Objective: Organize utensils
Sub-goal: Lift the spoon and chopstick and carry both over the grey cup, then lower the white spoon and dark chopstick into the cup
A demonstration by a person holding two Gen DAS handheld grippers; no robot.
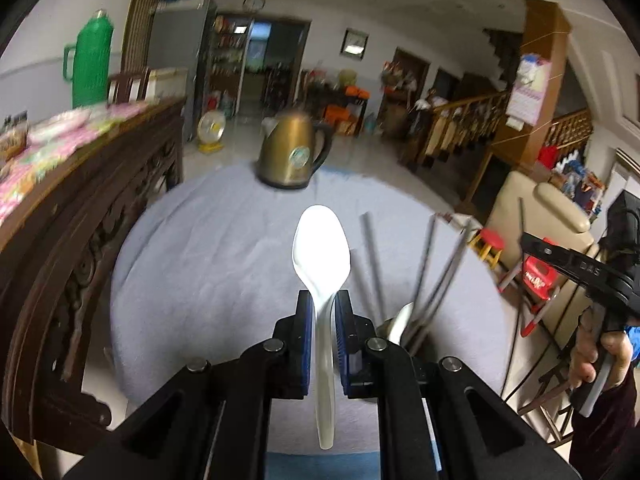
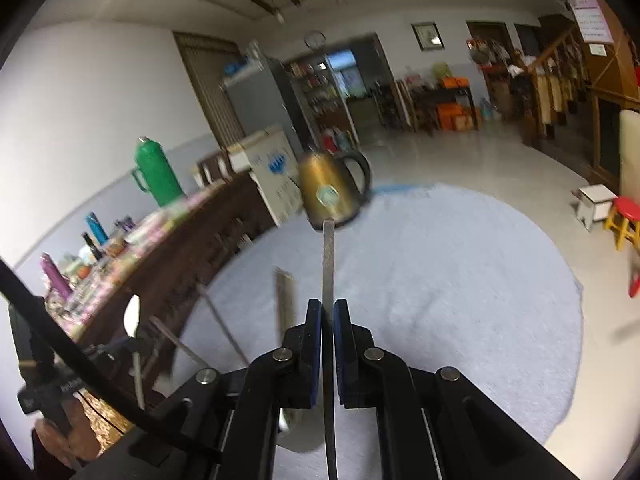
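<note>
While both tongs grip utensils above the grey-clothed bench [image 1: 192, 272], a brass kettle [image 1: 294, 152] stands beyond.
My left tongs [image 1: 323, 312] clamp a white spoon [image 1: 322, 248]; my right tongs [image 2: 328, 312] pinch a chopstick [image 2: 328, 256], seen only from the right wrist.

- Left gripper [image 1: 323, 312]: black plastic linkage arms, silver round pivot pins, blue ribbed pads.
- Right gripper [image 2: 327, 312]: same build; black cable [image 2: 80, 354] nearby.
- Right hand [image 1: 596, 354]: dark, possibly maroon sleeve.
</note>
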